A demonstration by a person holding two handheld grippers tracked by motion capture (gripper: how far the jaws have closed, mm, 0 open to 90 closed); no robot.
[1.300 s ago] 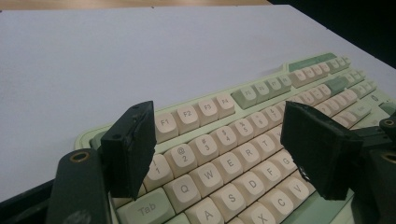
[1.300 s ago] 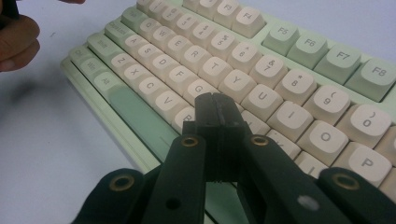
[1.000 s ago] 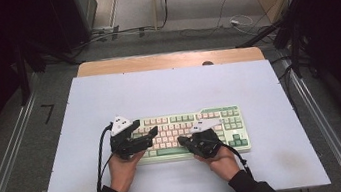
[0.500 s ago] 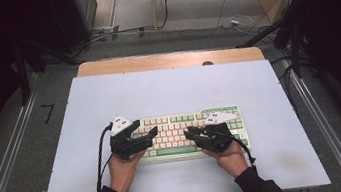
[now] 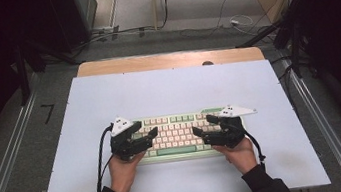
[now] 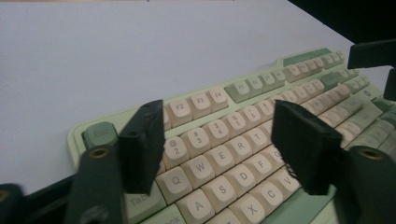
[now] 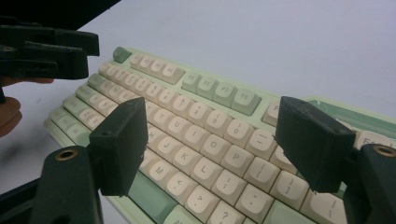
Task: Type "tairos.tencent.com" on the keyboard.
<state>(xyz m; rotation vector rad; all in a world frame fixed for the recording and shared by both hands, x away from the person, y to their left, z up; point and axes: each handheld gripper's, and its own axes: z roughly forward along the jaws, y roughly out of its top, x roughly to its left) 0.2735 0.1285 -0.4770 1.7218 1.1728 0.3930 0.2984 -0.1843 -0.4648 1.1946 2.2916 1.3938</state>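
Now both my grippers hang over the keyboard (image 5: 176, 135), which lies flat on the white table (image 5: 173, 90) near my edge of it, long side running left to right; it is pale green with cream keys and some darker green ones. My left gripper (image 5: 145, 138) sits above the left end; in the left gripper view (image 6: 219, 149) its jaws stand well apart over the number and letter rows, roughly above the 2, 3, W and E keys, with nothing between them; they have just been closing a little, yet they grip nothing, and I think the pads are clear of the keys, though the angle makes that hard to judge. My right gripper (image 5: 205, 125) hovers over the right half; in the right gripper view (image 7: 212, 149) its jaws have just been opening and now stand wide, with the O, P, L and nearby keys showing in the gap below and nothing held. Each gripper points inward toward the middle of the keyboard, so the two face each other across the centre keys, well apart; the left one appears dark at the upper left of the right gripper view, beside a bit of my left hand (image 7: 10, 116). My hands rest just at the near edge of the keyboard.
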